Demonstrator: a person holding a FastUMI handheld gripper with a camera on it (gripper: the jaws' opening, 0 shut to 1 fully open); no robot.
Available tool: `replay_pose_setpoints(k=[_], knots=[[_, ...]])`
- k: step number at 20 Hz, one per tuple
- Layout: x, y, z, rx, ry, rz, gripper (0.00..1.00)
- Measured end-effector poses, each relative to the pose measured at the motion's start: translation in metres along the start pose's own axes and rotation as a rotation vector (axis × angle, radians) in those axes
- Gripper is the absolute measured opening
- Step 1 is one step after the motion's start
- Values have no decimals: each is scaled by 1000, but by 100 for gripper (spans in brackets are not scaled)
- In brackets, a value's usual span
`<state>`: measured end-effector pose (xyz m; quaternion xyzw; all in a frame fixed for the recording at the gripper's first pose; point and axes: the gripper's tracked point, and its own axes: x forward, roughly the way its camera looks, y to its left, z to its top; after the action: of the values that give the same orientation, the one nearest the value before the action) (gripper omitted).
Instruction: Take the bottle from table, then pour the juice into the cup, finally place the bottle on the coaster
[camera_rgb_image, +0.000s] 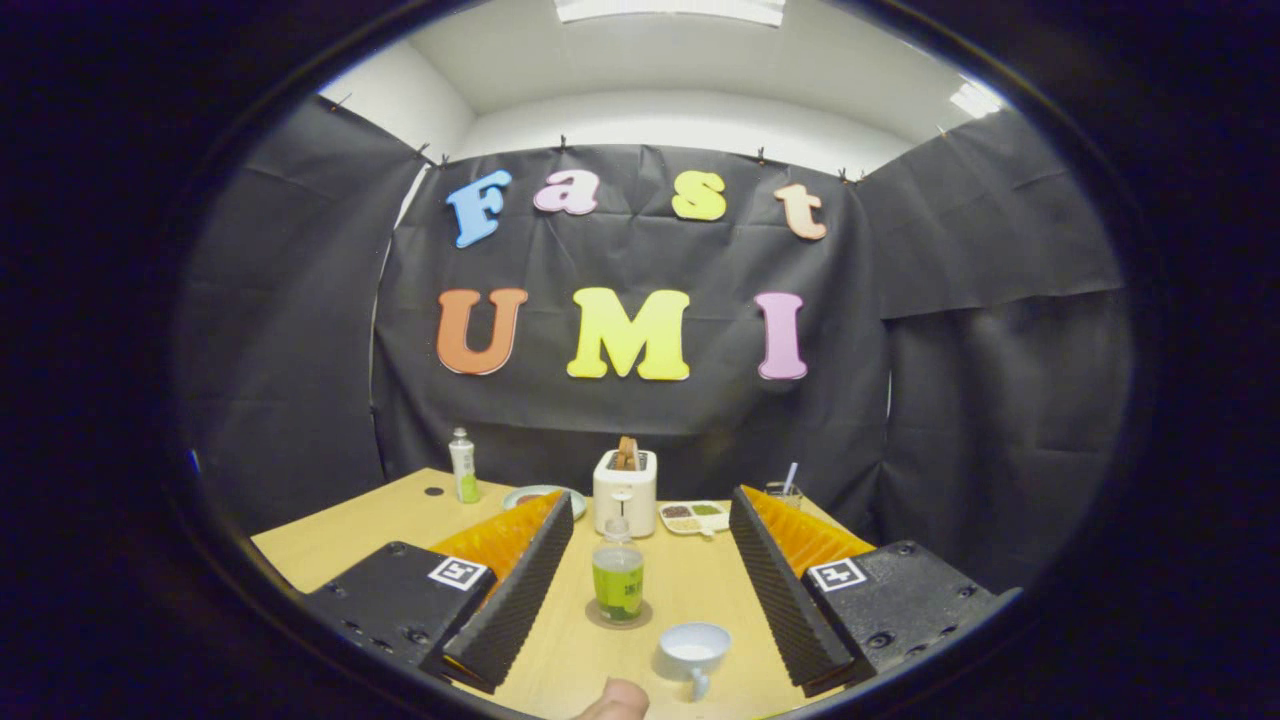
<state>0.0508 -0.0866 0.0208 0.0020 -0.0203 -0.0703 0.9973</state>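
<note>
2 bottles (617, 570), 1 cup (695, 644), 1 coaster (593, 616), jaws wide apart

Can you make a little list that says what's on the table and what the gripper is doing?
bottle: upright on the coaster, between the fingers, green juice inside
cup: pale, just beside the coaster, nearer the camera, handle toward the camera
hand-held gripper: open, fingers apart on either side of the bottle, not touching it
toaster: beyond the bottle, toast sticking up
second bottle: far back corner of the table
snack tray: beside the toaster
plate: on the toaster's other side
fingertip: at the near table edge
</note>
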Motion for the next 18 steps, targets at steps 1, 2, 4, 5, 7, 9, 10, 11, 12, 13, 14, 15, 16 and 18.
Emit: replay_pose_setpoints(k=[1, 2, 4, 5, 7, 9, 10, 11, 12, 13, 14, 15, 16, 18], knots=[[-14, -9, -3, 6, 11, -21, 100], [-27, -12, -4, 19, 15, -28, 100], [-51, -15, -1, 31, -4, -45, 100], [-61, -17, 0, 32, -14, -52, 100], [-76, -18, -1, 35, -28, -52, 100], [-87, -13, -7, 53, -29, -29, 100], [-92, -11, -12, 63, -19, -18, 100], [-95, -11, -18, 67, -8, -13, 100], [-98, -10, -21, 62, -7, -6, 100], [-101, -10, -23, 50, -11, -3, 100], [-102, -13, -25, 45, -15, -14, 100], [-103, -14, -27, 51, -19, -13, 100], [-104, -12, -28, 71, -23, 0, 100], [-106, -12, -30, 104, -35, 1, 100]])
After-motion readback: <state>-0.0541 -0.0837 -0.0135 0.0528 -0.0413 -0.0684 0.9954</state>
